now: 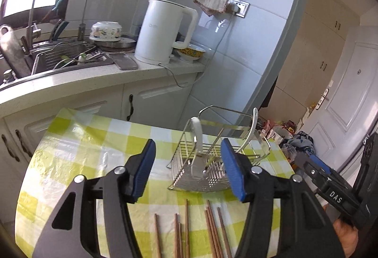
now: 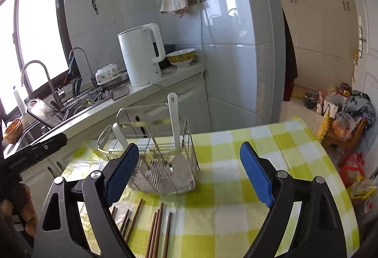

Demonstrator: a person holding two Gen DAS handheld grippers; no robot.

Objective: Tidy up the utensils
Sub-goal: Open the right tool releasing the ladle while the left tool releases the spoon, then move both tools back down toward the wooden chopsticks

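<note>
Left gripper (image 1: 189, 170) jaws apart, wire caddy (image 1: 212, 163) beyond, chopsticks (image 1: 189, 229) below

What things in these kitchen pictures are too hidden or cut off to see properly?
- Chopsticks: in both views their near ends run off the bottom edge, so their full count is unclear.
- Wire rack: the left gripper finger covers its right side in the left view.
- White spoons: the heads sit behind the rack's wires.
- Sink: contents too small and cluttered to name.
</note>
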